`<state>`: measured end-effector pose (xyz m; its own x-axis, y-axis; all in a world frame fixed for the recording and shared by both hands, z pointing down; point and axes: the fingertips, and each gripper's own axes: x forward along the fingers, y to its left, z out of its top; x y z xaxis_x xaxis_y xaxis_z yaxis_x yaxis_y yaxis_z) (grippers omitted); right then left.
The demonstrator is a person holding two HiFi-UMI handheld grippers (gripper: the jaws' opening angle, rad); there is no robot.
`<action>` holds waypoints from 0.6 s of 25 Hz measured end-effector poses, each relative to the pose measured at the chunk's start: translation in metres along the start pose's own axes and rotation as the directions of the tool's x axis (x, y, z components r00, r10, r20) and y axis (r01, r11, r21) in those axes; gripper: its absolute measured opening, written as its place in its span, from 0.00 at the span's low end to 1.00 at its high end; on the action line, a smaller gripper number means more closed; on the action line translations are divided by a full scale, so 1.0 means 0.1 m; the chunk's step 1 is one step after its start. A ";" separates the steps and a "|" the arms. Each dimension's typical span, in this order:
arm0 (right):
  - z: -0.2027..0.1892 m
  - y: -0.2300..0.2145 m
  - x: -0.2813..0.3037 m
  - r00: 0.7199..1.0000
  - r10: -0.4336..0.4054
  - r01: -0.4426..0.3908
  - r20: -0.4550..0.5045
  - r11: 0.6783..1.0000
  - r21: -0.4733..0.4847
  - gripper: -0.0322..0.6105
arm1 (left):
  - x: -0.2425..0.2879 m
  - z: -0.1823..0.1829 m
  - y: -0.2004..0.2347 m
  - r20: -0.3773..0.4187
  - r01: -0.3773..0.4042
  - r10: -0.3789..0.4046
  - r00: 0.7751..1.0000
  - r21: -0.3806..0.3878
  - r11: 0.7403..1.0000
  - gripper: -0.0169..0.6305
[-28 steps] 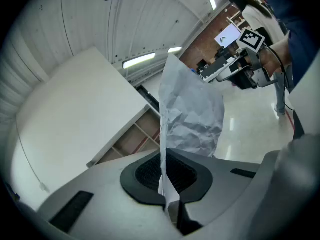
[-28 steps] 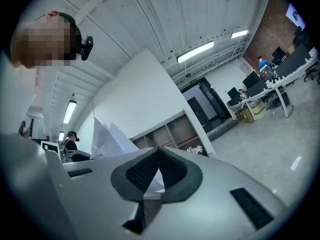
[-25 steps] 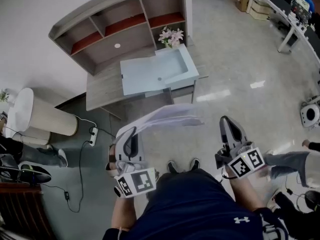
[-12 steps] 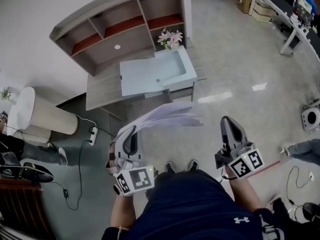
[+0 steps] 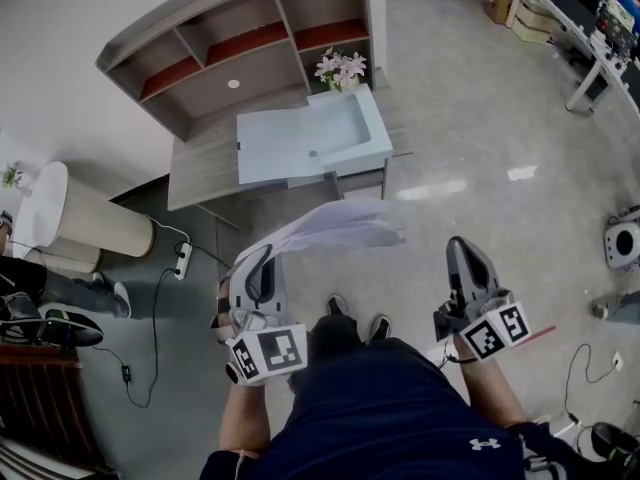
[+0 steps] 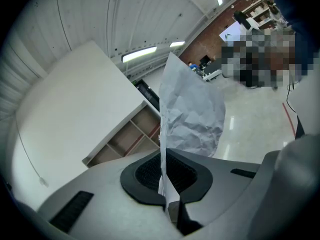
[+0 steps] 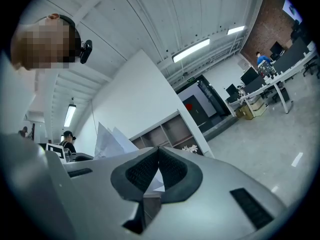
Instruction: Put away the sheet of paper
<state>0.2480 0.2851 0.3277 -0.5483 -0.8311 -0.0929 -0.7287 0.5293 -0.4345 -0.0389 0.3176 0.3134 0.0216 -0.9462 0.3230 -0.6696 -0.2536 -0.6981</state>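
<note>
A crumpled white sheet of paper [image 5: 335, 226] hangs in the air above the floor, held by one edge. My left gripper [image 5: 262, 258] is shut on that edge, and the sheet spreads to the right of it. In the left gripper view the paper [image 6: 192, 109] rises from between the closed pads of the left gripper [image 6: 162, 156]. My right gripper [image 5: 457, 246] is held apart on the right, shut and empty. In the right gripper view the right gripper [image 7: 158, 151] has its tips together, and the paper [image 7: 112, 141] shows off to the left.
A grey desk [image 5: 200, 168] stands ahead with a light blue open tray-like case [image 5: 310, 138] on it and pink flowers [image 5: 340, 68] behind. A shelf unit [image 5: 230, 48] backs the desk. A white cylinder [image 5: 90, 223] and a power strip [image 5: 183, 258] lie left.
The left gripper keeps its hold on the paper. Both grippers sit slightly lower in the view. A passer-by's legs at the right have moved away.
</note>
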 end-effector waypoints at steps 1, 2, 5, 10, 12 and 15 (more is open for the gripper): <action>-0.01 -0.02 0.02 1.000 -0.002 0.002 -0.005 1.000 0.000 0.07 | 0.04 -0.01 0.00 -0.002 0.005 -0.005 1.000 -0.007 1.000 0.05; -0.02 -0.04 0.05 1.000 -0.003 0.003 -0.009 1.000 0.000 0.07 | 0.08 -0.01 0.00 -0.004 0.010 -0.010 1.000 -0.014 1.000 0.05; -0.03 -0.10 0.18 1.000 -0.004 0.004 -0.015 1.000 -0.001 0.07 | 0.23 -0.05 0.03 -0.008 0.019 -0.019 1.000 -0.022 1.000 0.05; -0.03 -0.14 0.42 1.000 -0.014 0.014 -0.017 1.000 -0.015 0.07 | 0.52 -0.09 0.09 0.003 0.041 -0.041 0.999 -0.027 0.999 0.05; -0.01 -0.17 0.56 1.000 -0.021 0.021 -0.015 1.000 -0.023 0.07 | 0.67 -0.09 0.15 0.013 0.049 -0.049 0.999 -0.030 0.998 0.05; 0.01 -0.20 0.79 0.999 -0.034 0.033 -0.010 0.999 -0.033 0.07 | 0.90 -0.11 0.28 0.027 0.061 -0.060 0.998 -0.034 0.998 0.05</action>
<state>0.2192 0.2092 0.3283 -0.5273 -0.8468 -0.0694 -0.7598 0.5065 -0.4076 -0.0634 0.2275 0.3301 0.0821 -0.9343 0.3470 -0.6920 -0.3040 -0.6548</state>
